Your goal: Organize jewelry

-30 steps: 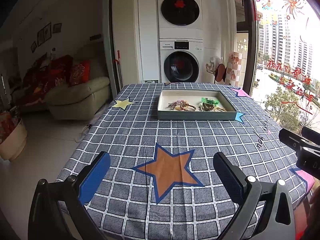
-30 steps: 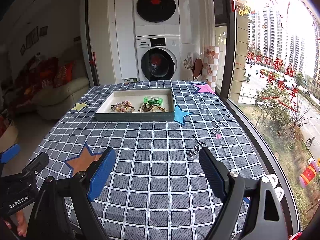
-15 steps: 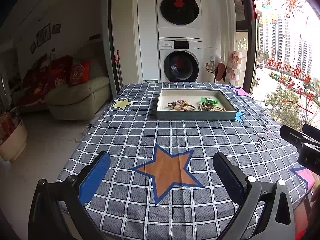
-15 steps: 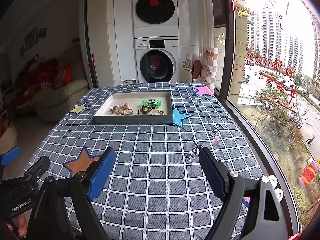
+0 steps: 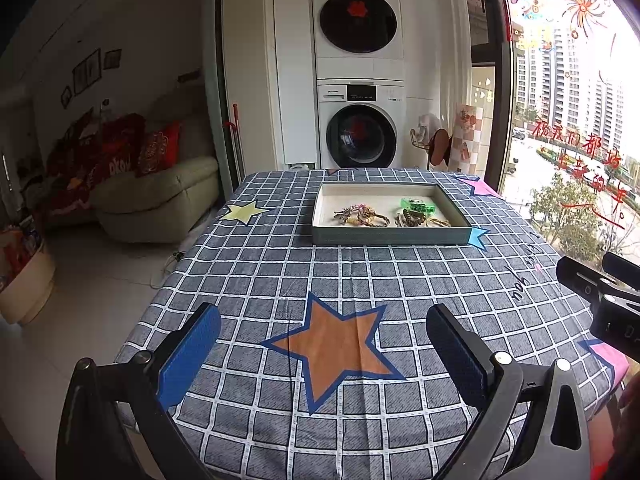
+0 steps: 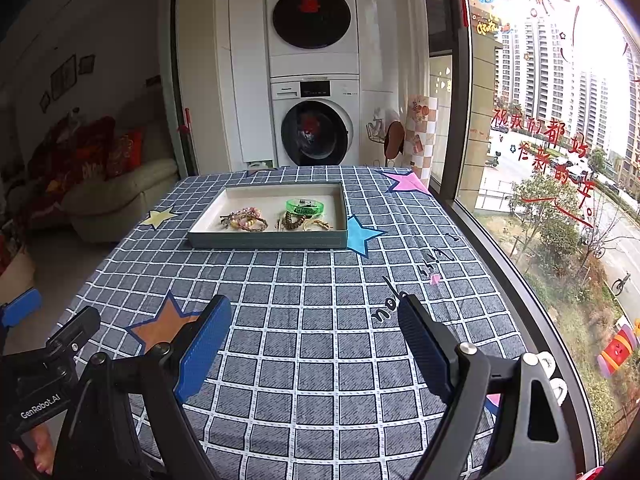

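I held my left hand-held gripper and right hand-held gripper angled down over the worktop, jaws apart and empty, well short of the tray.

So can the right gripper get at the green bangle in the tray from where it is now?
Probably yes. The right gripper is open and empty, and only bare tablecloth lies between it and the tray. The green bangle sits uncovered near the far right corner, so it must clear the front wall.

One tray, one green bangle, two stacked washing machines, one sofa
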Demonstrator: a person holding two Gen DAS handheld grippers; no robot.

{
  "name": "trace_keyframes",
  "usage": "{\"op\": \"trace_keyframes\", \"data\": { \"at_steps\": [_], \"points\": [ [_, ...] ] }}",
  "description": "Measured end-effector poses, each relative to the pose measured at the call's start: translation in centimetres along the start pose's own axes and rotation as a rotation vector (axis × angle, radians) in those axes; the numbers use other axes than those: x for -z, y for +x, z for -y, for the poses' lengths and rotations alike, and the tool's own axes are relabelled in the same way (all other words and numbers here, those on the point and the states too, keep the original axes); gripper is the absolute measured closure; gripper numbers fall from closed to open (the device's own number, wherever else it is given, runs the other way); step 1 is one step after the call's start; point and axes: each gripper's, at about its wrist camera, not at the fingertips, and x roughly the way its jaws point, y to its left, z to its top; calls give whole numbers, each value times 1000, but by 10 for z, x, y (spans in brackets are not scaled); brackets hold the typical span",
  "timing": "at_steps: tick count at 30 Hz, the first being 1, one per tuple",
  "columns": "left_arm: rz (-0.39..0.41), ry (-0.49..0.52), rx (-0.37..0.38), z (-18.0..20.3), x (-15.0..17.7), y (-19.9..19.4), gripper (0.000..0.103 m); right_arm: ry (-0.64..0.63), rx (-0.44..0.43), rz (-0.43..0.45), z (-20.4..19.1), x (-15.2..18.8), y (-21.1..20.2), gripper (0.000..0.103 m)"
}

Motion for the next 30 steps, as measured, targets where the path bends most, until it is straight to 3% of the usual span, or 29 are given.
{"op": "trace_keyframes", "data": {
  "at_steps": [30],
  "points": [
    [-10,2,1,2,2,3,0,4,-9,-3,-1,-2,2,15]
  ]
}}
